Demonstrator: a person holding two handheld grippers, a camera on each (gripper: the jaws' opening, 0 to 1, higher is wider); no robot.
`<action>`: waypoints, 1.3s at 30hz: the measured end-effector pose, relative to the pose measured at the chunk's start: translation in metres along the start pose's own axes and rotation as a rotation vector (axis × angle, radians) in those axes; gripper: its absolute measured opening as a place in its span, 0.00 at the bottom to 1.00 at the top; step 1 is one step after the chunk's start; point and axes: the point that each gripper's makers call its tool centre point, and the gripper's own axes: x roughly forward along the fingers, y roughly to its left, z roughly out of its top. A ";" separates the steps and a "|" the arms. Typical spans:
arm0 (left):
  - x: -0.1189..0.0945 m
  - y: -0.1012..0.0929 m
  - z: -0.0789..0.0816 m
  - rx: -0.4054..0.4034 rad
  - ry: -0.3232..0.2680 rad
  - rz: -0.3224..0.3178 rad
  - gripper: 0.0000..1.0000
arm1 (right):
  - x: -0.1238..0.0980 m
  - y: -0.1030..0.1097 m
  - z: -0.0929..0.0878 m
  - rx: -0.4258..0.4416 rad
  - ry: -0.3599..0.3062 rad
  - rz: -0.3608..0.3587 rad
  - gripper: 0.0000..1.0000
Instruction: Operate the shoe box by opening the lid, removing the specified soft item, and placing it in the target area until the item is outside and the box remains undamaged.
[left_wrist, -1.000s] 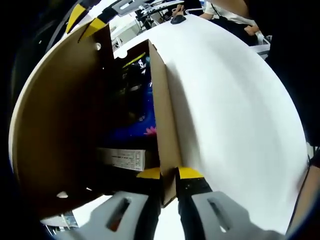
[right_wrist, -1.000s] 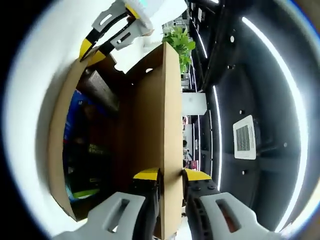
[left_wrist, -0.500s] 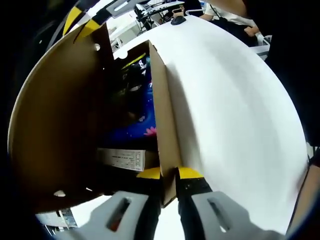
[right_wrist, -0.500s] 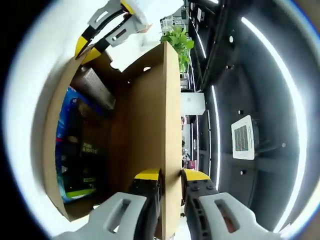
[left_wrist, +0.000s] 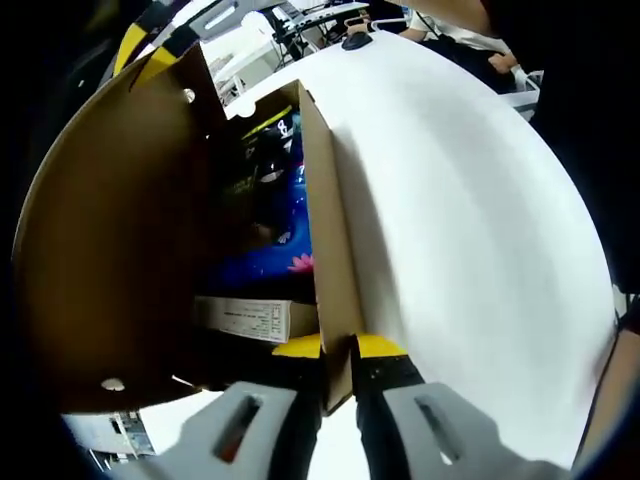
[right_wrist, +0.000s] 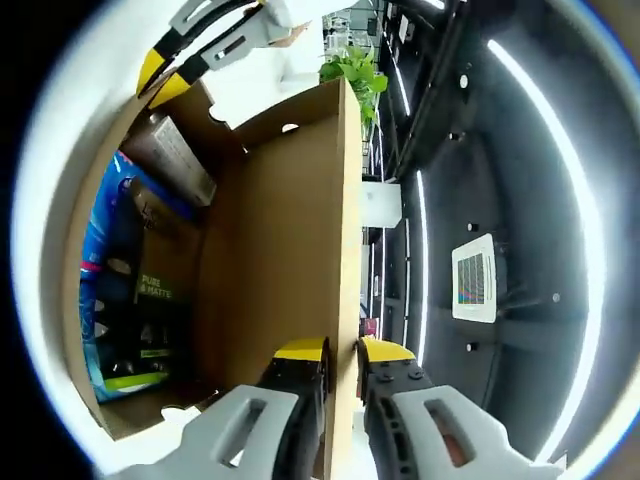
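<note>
White tabletop (left_wrist: 470, 200) carries a brown cardboard shoe box (left_wrist: 330, 260), its hinged lid (right_wrist: 290, 230) raised wide. Left gripper (left_wrist: 338, 352) has its yellow-tipped jaws pinched on the box's side wall at the near corner, and right gripper (right_wrist: 340, 352) has its jaws pinched on the free edge of the lid. Inside the box lie a blue and black soft packet (left_wrist: 270, 210) with printed lettering and a pale labelled carton (left_wrist: 245, 318); a green potted plant (right_wrist: 352, 70) and ceiling light strips (right_wrist: 575, 210) show beyond the lid.
</note>
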 end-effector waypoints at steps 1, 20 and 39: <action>0.000 0.000 0.000 -0.001 -0.001 0.000 0.09 | 0.000 -0.001 0.000 0.005 -0.001 -0.002 0.09; 0.001 0.000 0.001 -0.008 -0.007 0.000 0.09 | 0.014 -0.007 -0.004 0.056 -0.020 0.114 0.09; 0.001 0.001 0.002 0.009 -0.002 0.003 0.09 | 0.040 -0.011 -0.013 0.094 -0.040 0.247 0.09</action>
